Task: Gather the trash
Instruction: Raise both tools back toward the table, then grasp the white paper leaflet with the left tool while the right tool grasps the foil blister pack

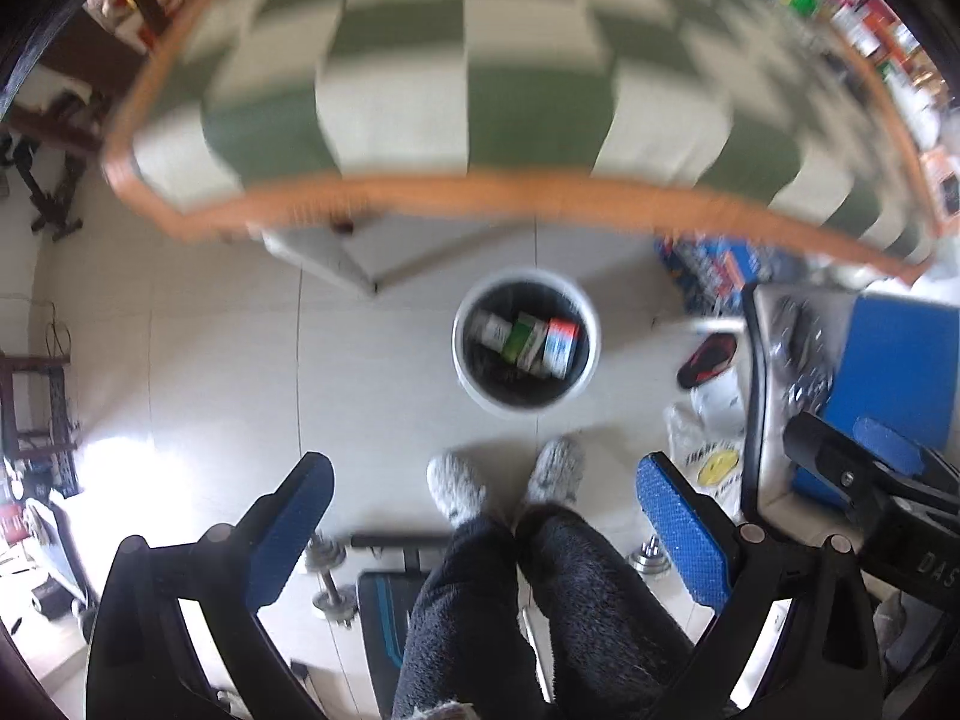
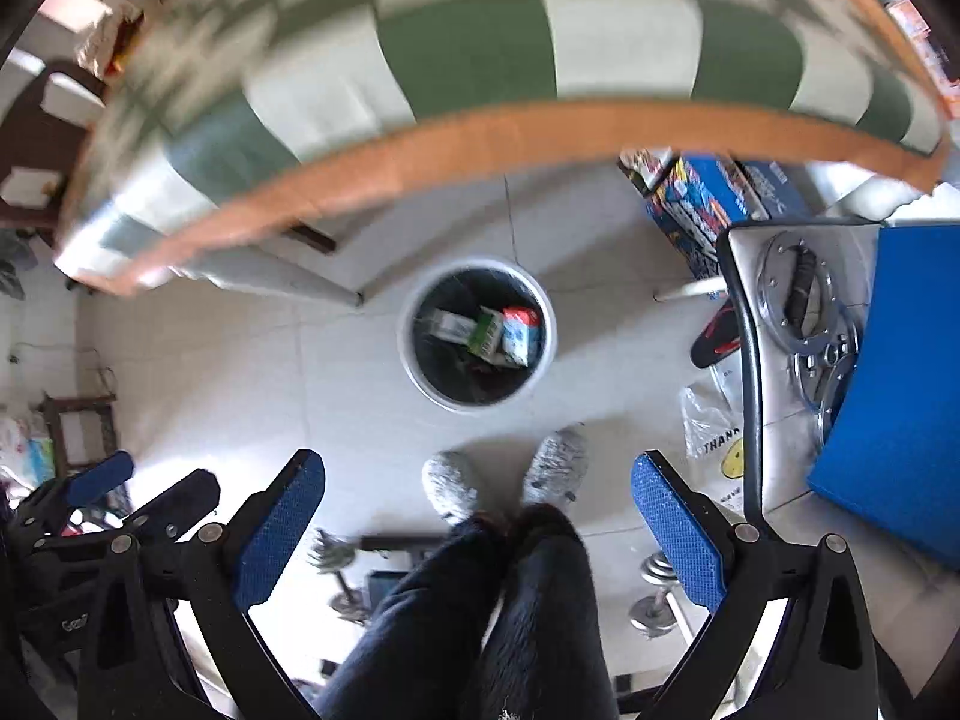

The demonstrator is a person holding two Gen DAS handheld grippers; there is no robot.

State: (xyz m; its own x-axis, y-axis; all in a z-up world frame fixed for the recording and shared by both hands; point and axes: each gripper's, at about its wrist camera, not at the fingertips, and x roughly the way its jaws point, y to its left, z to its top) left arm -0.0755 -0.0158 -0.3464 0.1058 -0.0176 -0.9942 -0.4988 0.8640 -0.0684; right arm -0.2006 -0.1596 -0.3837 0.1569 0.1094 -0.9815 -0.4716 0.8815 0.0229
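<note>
Two empty grippers, left gripper (image 1: pixel 483 531) and right gripper (image 2: pixel 477 525), jaws spread wide above the centre-frame bin (image 1: pixel 591 354) holding cartons (image 1: pixel 531 342); next, seek remaining trash on the checkered table (image 1: pixel 420 192).

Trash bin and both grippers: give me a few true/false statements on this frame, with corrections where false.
1. The trash bin stands on the floor below the table edge. True.
2. The bin is empty. False: several cartons lie inside.
3. The left gripper holds a carton. False: it is open, with nothing between its pads.
4. The right gripper is open and empty. True.
5. The person's slippers are inside the bin. False: they stand on the floor in front of it.
</note>
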